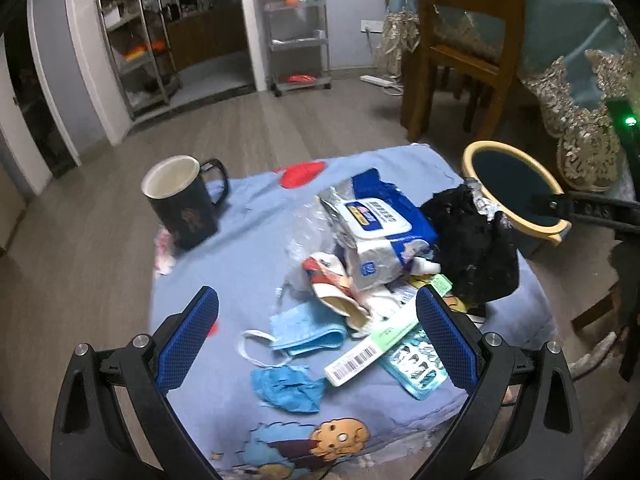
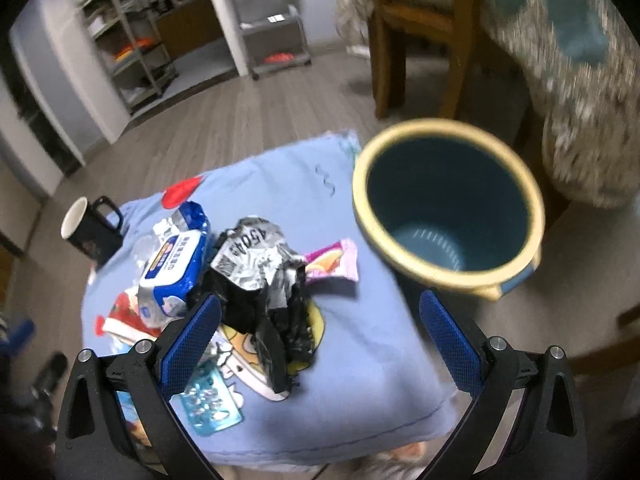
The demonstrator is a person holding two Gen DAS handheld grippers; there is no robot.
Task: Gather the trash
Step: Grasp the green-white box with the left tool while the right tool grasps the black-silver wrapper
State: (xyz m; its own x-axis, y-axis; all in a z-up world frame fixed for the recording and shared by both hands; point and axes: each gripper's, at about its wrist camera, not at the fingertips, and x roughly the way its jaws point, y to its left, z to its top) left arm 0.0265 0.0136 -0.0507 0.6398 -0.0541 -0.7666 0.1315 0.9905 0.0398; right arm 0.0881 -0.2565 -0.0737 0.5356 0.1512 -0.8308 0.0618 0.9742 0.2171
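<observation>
A heap of trash lies on a low table under a blue cartoon cloth [image 1: 248, 240]: a blue wet-wipe pack [image 1: 378, 220], a crumpled black bag [image 1: 476, 256], blue face masks [image 1: 296, 364], a barcoded strip [image 1: 360, 356] and a blister pack [image 1: 416, 368]. The left gripper [image 1: 316, 344] hovers over the masks and strip with its jaws spread wide, gripping nothing. The right gripper [image 2: 320, 344] is equally wide open and empty, the black bag [image 2: 272, 312] just beside its left finger. The yellow-rimmed bin [image 2: 448, 204] stands beside the table; nothing shows inside it. A dark mug [image 1: 180, 204] stands apart from the heap.
</observation>
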